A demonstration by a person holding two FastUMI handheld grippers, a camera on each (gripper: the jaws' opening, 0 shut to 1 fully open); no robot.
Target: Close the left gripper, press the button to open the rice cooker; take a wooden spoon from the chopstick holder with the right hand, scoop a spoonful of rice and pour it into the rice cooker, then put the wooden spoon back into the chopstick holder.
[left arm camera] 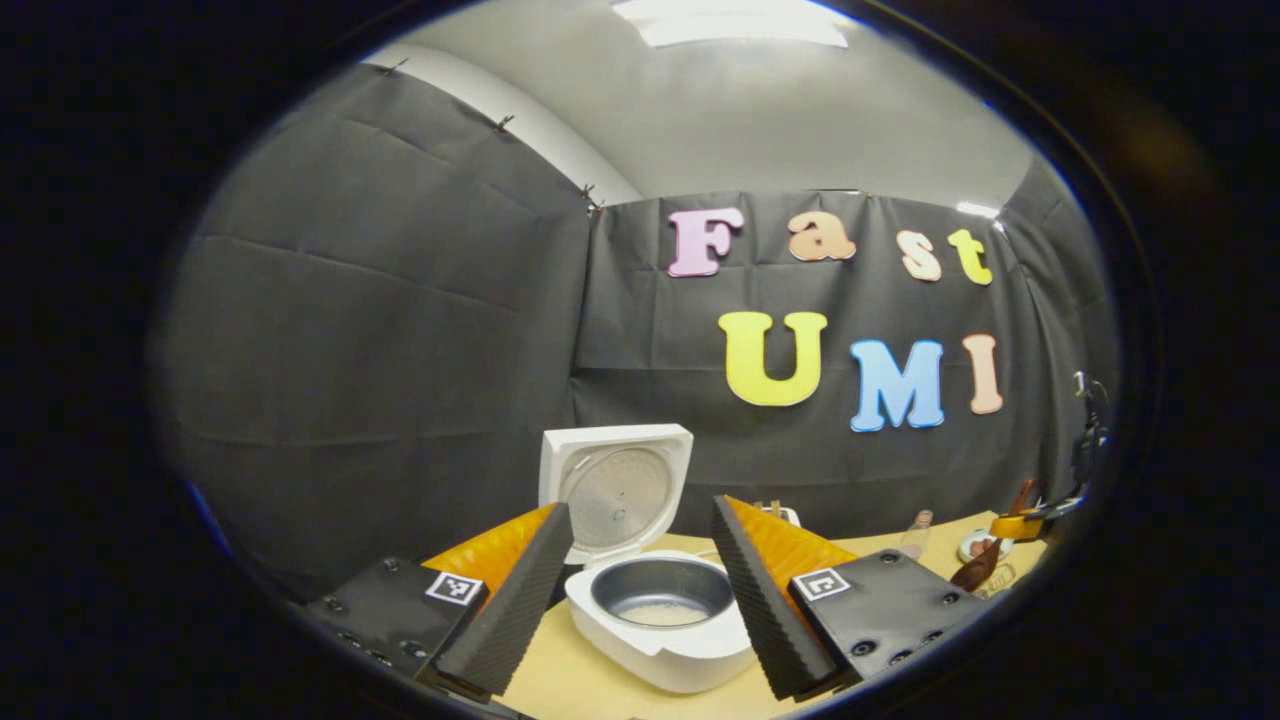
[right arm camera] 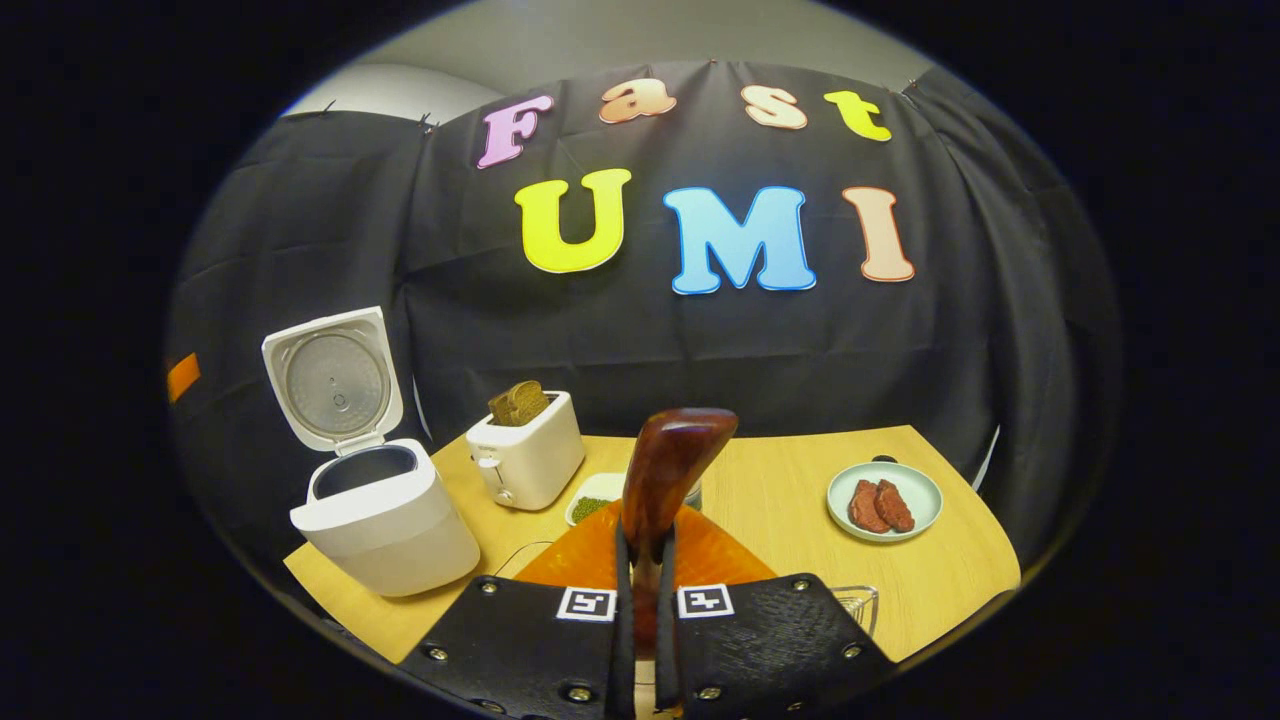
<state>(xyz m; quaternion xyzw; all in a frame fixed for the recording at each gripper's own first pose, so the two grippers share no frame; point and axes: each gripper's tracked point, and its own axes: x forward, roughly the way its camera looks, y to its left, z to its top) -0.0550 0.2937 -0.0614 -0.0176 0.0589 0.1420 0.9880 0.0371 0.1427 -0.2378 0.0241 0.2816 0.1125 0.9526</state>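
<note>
Spoon [right arm camera: 665, 470]: stiff, light, glossy wood, likely slippery; right gripper [right arm camera: 641, 590] clamps its handle, bowl up. Left gripper [left arm camera: 640, 590] spread wide, empty, near open cooker [left arm camera: 655, 620].

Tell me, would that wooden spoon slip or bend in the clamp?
Probably stiff: the wooden spoon stands straight up from the right gripper, whose fingers press its handle. Its glossy finish suggests it could slide or twist. It looks light for its length.
</note>
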